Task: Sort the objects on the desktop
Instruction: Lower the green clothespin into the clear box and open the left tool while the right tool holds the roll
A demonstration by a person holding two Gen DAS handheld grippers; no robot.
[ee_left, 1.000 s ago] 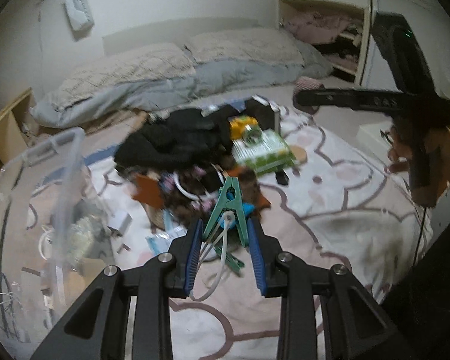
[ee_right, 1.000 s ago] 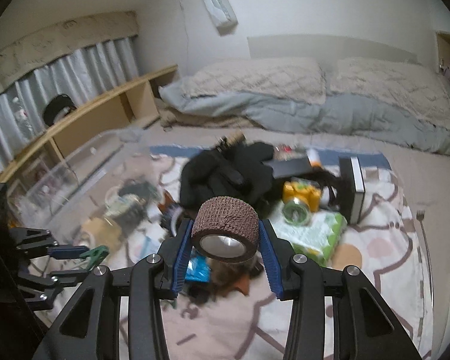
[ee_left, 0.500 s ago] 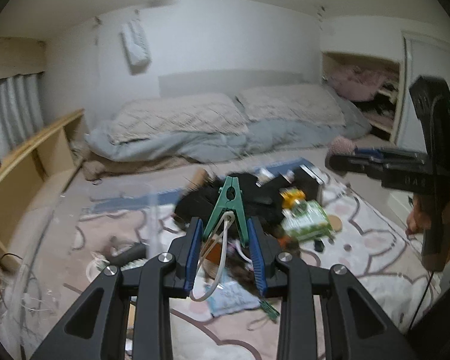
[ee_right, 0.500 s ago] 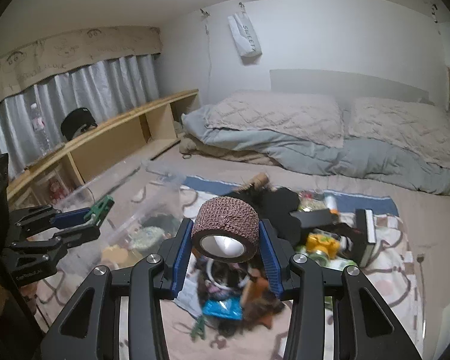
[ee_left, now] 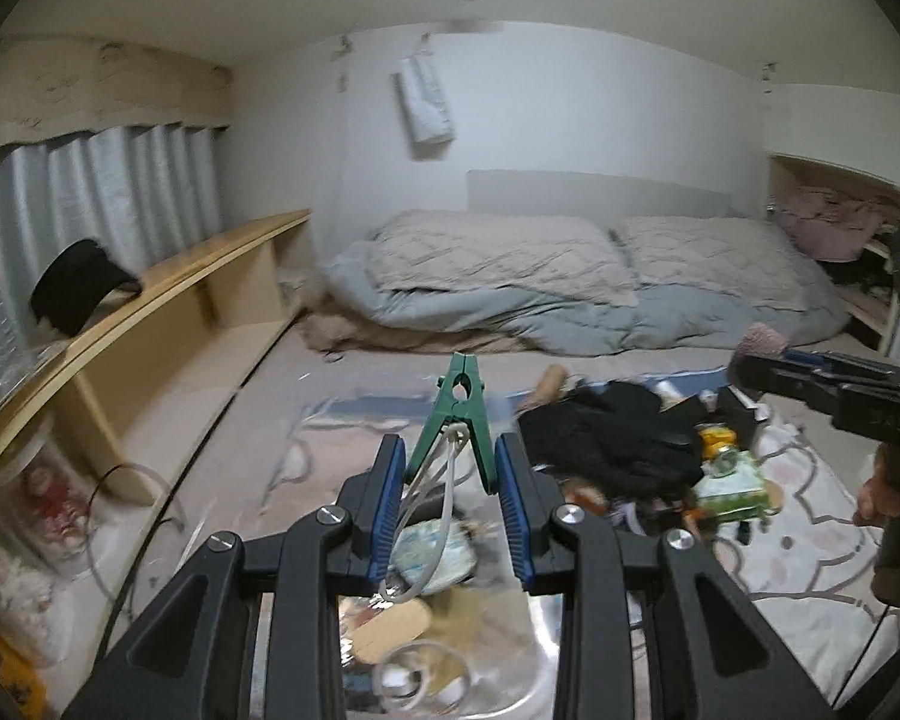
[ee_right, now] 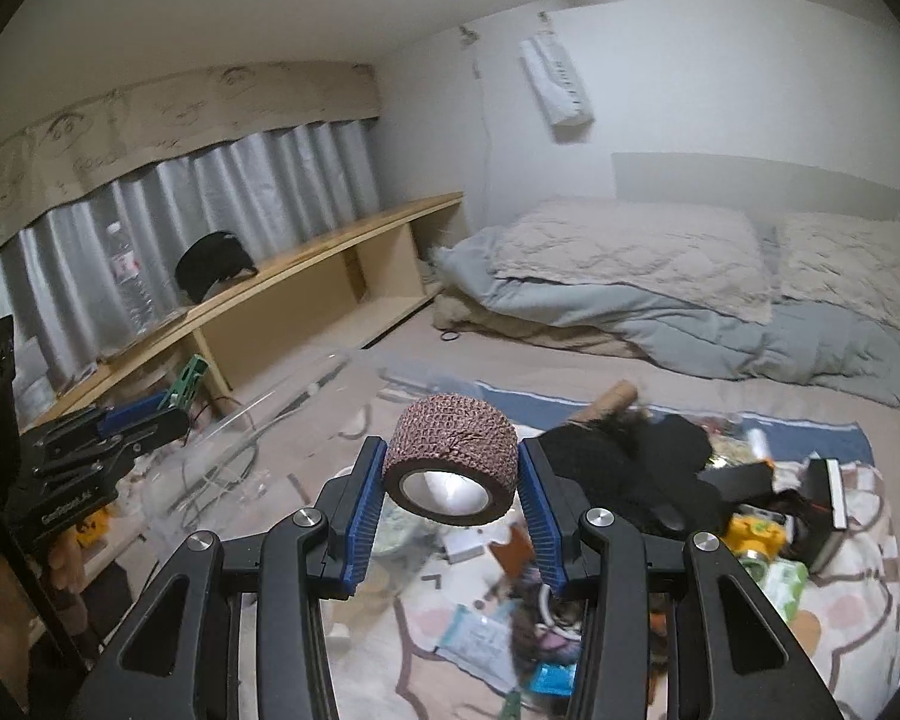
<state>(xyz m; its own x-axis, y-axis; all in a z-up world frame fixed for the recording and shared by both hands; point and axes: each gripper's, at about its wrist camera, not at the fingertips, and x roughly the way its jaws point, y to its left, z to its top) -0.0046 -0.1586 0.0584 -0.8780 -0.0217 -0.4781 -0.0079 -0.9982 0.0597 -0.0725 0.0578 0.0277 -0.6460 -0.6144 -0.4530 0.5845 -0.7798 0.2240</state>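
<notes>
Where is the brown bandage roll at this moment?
The brown bandage roll is clamped in the right gripper, centre of the right wrist view, held above the cluttered rug.

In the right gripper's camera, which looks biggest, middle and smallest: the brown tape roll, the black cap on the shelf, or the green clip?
1. Brown tape roll, though it is nearest the camera.
2. Black cap.
3. Green clip.

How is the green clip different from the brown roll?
The green clip is thin, pointed plastic with a white cord looped through it; the brown roll is round, hollow and woven-looking. The clip sits in the left gripper, the roll in the right gripper. Both are pinched between blue pads.
</notes>
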